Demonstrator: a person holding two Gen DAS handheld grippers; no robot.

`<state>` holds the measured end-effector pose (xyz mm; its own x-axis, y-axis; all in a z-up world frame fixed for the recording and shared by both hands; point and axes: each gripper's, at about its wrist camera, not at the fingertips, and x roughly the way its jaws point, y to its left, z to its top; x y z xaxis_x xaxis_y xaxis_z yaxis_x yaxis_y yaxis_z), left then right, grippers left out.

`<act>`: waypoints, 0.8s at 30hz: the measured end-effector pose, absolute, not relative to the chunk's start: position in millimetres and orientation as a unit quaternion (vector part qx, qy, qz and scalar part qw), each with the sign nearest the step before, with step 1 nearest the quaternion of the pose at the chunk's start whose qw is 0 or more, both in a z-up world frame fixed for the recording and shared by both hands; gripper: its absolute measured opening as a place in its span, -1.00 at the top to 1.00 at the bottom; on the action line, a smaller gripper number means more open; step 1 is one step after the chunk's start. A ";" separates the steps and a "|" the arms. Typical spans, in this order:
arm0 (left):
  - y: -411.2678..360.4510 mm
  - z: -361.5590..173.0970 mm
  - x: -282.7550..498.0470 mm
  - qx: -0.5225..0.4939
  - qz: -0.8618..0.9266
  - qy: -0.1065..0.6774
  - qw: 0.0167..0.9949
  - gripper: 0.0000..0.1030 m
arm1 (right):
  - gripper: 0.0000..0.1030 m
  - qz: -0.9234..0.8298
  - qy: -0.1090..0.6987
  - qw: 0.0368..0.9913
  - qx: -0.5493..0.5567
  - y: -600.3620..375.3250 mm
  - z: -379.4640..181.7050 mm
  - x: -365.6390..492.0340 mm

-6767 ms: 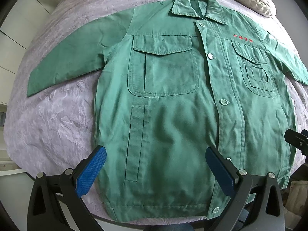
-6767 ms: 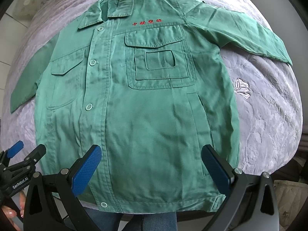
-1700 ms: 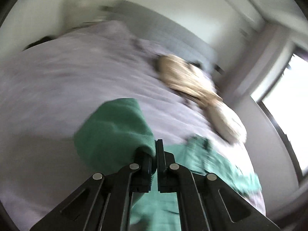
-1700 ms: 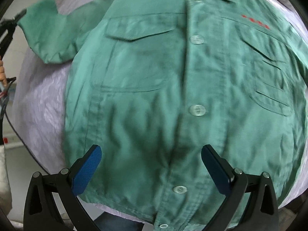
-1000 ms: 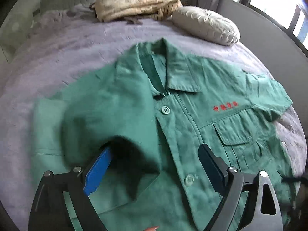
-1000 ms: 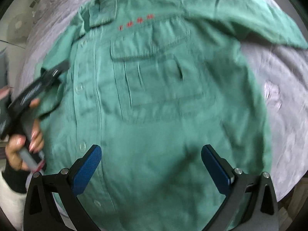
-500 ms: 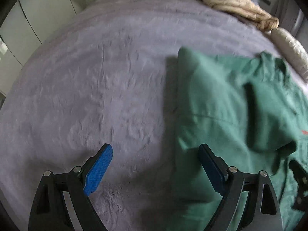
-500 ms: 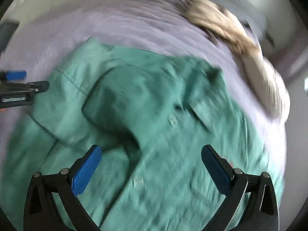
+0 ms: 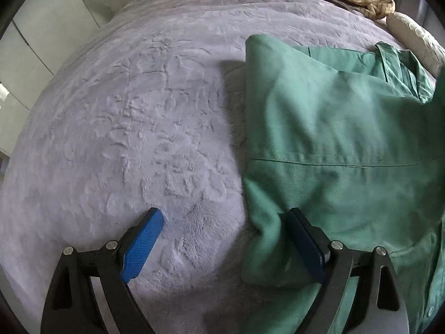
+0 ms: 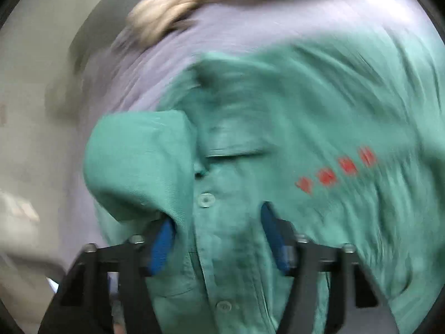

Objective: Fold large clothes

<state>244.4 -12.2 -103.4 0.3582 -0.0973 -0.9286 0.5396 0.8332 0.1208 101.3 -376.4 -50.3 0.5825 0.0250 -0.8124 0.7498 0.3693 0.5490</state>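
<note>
1. Jacket point(image 9: 333, 128) — a large green work jacket — lies on the bed point(image 9: 139, 139), filling the 3 o'clock half of the left wrist view, its collar point(image 9: 395, 61) up towards 1 o'clock. One sleeve already lies folded in over the chest, leaving a straight folded edge point(image 9: 247, 128) running from 12 to 6 o'clock.
2. In the blurred right wrist view a fold of sleeve cloth point(image 10: 139, 167) bulges at 9 o'clock beside the top button point(image 10: 205, 199), with the red lettering point(image 10: 338, 168) at 3 o'clock.
3. Left hand-held gripper point(image 9: 225, 247) stands wide apart and holds nothing; its right finger rests on the jacket's edge, its left over bare bedspread.
4. Right hand-held gripper point(image 10: 218, 239) has just been narrowing, with the button placket between the fingers. Whether the pads press yet, blur hides.
5. Step in hand, as I judge it: tidying the first sleeve fold.
6. Next move calls for a firm pinch — then the other sleeve folded in.
</note>
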 end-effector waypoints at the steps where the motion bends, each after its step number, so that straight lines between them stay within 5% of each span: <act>1: -12.1 -98.9 248.9 0.203 -0.206 0.531 0.797 -0.77 | -0.34 -0.248 0.359 0.708 0.556 -387.8 -59.2 81.0; 8: -32.7 -81.3 321.3 0.139 -0.248 0.552 0.784 -0.77 | -0.40 -0.192 0.322 0.670 0.640 -383.2 -66.4 47.2; 15: -71.1 -100.7 354.6 0.134 -0.257 0.588 0.755 -0.75 | -0.43 -0.018 0.394 0.632 0.667 -271.2 -92.4 127.9; 16: -71.5 -102.2 350.3 0.137 -0.257 0.586 0.756 -0.48 | -0.43 -0.012 0.405 0.624 0.668 -256.6 -99.9 138.9; 17: -72.0 -102.3 349.1 0.140 -0.260 0.586 0.755 0.12 | -0.43 -0.011 0.413 0.614 0.673 -243.1 -108.5 149.1; 18: -72.4 -102.2 349.8 0.138 -0.266 0.589 0.750 0.46 | -0.43 -0.015 0.415 0.607 0.677 -235.2 -113.9 154.4; 19: -72.5 -102.0 350.9 0.130 -0.274 0.597 0.743 0.92 | -0.35 -0.020 0.412 0.602 0.684 -229.0 -118.1 157.2; 20: -71.6 -99.0 352.0 0.127 -0.277 0.597 0.742 0.91 | -0.12 -0.026 0.405 0.600 0.689 -226.3 -120.5 162.0; 21: -71.5 -96.3 352.7 0.129 -0.281 0.593 0.744 0.91 | 0.89 -0.030 0.402 0.600 0.691 -224.8 -121.1 162.8; 24: -72.6 -91.3 353.5 0.162 -0.285 0.566 0.756 0.91 | 0.93 -0.032 0.404 0.608 0.683 -220.7 -115.0 173.6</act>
